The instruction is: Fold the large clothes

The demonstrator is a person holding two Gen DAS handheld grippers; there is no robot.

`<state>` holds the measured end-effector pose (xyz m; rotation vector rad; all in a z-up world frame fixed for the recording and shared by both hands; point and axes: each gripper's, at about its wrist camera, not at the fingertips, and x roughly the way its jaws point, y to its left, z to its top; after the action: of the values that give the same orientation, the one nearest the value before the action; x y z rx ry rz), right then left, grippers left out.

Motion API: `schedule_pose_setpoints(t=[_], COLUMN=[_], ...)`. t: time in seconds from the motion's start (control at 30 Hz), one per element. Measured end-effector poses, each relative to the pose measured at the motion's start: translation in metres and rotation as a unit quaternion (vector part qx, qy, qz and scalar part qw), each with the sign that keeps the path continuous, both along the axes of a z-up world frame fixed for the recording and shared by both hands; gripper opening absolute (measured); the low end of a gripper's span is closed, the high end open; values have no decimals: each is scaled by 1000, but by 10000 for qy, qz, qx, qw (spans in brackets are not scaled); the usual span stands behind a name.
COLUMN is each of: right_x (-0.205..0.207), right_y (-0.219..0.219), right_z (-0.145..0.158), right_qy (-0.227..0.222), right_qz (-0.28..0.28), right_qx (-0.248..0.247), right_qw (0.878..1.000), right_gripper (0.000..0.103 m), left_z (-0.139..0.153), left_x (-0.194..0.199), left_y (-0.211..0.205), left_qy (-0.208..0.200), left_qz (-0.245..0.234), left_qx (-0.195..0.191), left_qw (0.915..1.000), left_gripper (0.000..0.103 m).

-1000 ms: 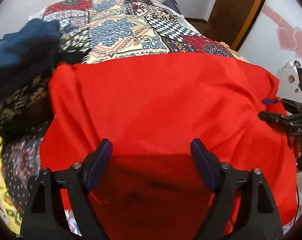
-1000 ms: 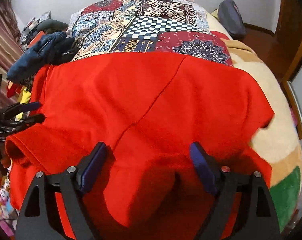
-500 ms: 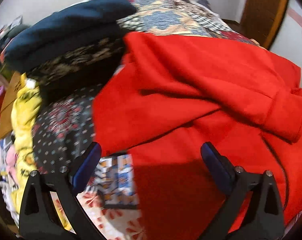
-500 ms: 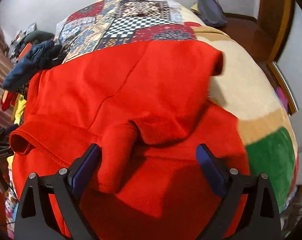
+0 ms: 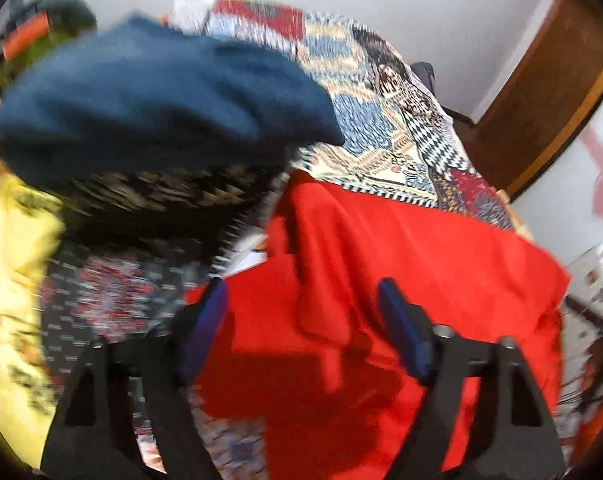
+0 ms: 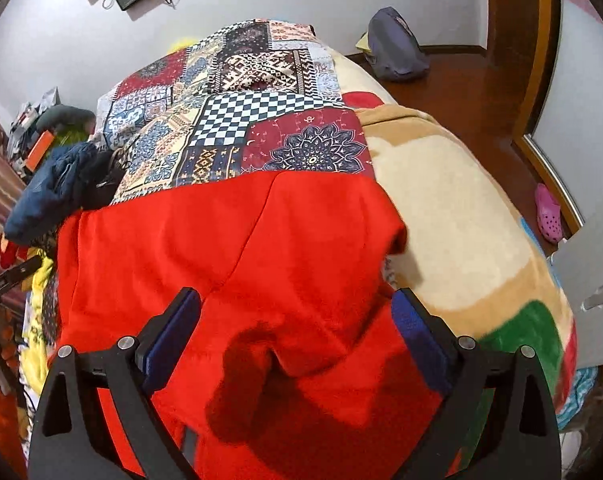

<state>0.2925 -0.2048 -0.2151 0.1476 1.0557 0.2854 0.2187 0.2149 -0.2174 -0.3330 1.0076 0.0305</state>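
Nearest the right camera, the right gripper stands with its jaws spread wide above a red garment, holding nothing. The garment lies across the near half of a bed, with a folded flap bunched under the gripper. In the blurred left view, the left gripper hangs over the garment's left side; its jaws have just been closing but appear still apart, with cloth below rather than pinched. Just left of the garment sits a pile of clothes topped by a dark blue garment. Beyond lies a patchwork quilt, beside it a beige blanket, and farther off a grey bag on the floor.
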Motion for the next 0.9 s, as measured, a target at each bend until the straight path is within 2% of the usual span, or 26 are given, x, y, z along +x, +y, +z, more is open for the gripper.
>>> schedule_pose_setpoints(t=[0.03, 0.1, 0.13, 0.17, 0.2, 0.23, 0.3, 0.33, 0.37, 0.4, 0.43, 0.53, 0.6, 0.63, 0.7, 0.77, 0.8, 0.87, 0.9], right_x=[3, 6, 6, 5, 4, 3, -2, -6, -9, -9, -9, -10, -11, -11, -10, -7, -6, -1, 2], right_y=[3, 10, 13, 14, 16, 17, 18, 20, 22, 22, 21, 14, 9, 6, 1, -9, -12, -20, -23], right_z=[-5, -15, -22, -26, -34, -40, -48, -47, -44, -42, -42, -40, -37, -35, -31, -21, -16, -7, -5], right_qy=[68, 225, 304, 369, 469, 539, 557, 435, 366, 391, 428, 492, 494, 497, 494, 388, 306, 142, 94], right_qz=[-18, 31, 70, 100, 144, 173, 288, 403, 482, 514, 519, 524, 496, 466, 350, 140, 42, -146, -204], right_qx=[-1, 39, 33, 10, -36, -77, -248, -363, -440, -472, -472, -428, -374, -307, -140, 29, 43, 9, 6], right_qw=[10000, 9997, 9995, 9993, 9988, 9984, 9977, 9976, 9972, 9968, 9966, 9965, 9968, 9972, 9981, 9991, 9995, 9998, 9997], right_gripper=[95, 95, 95, 95, 95, 95, 95, 95, 95, 95, 95, 95, 95, 95, 95, 95, 95, 95, 95], left_z=[-8, -22, -32, -40, -46, -53, -58, -60, -61, -64, -69, -76, -69, -63, -50, -30, -23, -6, -1], left_x=[8, 19, 23, 24, 22, 18, 11, 8, 5, 2, -1, -18, -28, -33, -38, -39, -37, -31, -27], left_y=[1, 1, 2, 4, 7, 11, 17, 19, 22, 24, 28, 44, 49, 52, 55, 51, 48, 40, 37], left_qy=[86, 227, 323, 388, 391, 369, 375, 413, 489, 671, 817, 1094, 1064, 1013, 860, 579, 468, 264, 212], left_qz=[68, 164, 242, 287, 323, 385, 531, 601, 691, 837, 879, 841, 823, 814, 797, 770, 762, 771, 788], left_qx=[-85, -45, 24, -84, -244, -436, -449, -343, -81, 510, 893, 934, 894, 814, 681, 606, 582, 512, 490], left_qw=[9999, 9996, 9992, 9988, 9984, 9976, 9969, 9967, 9964, 9929, 9888, 9860, 9869, 9882, 9908, 9935, 9943, 9954, 9955], left_gripper=[67, 51, 32, 18, 11, 8, 8, 8, 2, 2, 2, 2, 3, 7, 21, 54, 61, 90, 96])
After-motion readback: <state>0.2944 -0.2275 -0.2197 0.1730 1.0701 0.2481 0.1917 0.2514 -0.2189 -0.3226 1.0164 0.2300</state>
